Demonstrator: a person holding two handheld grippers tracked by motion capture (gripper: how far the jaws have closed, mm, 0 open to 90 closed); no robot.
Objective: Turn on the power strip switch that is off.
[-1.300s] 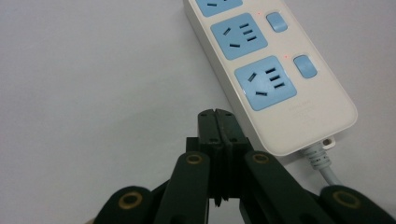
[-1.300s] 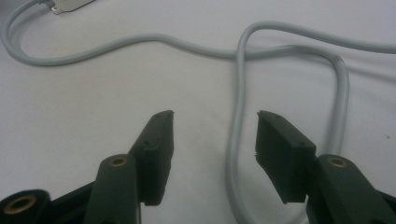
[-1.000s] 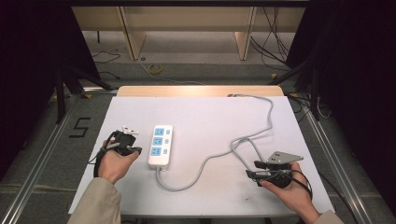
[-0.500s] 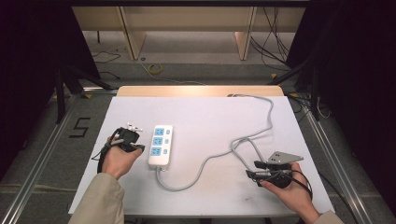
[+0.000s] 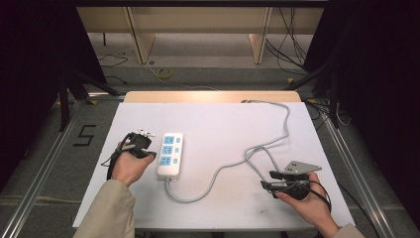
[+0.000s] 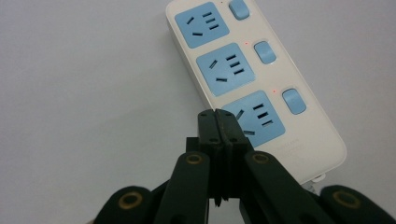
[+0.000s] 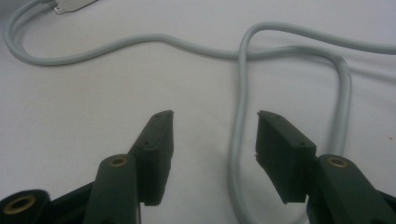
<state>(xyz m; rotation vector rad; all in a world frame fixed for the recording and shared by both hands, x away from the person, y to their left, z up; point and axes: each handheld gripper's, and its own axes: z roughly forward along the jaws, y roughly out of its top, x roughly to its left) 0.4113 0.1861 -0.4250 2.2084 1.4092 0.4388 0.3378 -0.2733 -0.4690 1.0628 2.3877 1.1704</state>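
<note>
Hovering over the power strip, the left gripper has its jaws clenched together w/ nothing between them, tips just above the nearest blue socket. In the high view the strip lies left of centre on the white table, lengthwise away from the person, left gripper just beside its left edge. Its grey cable loops across to the right. Right gripper is released, jaws spread wide, a cable loop lying on the table between them, untouched; seen near the front right edge.
</note>
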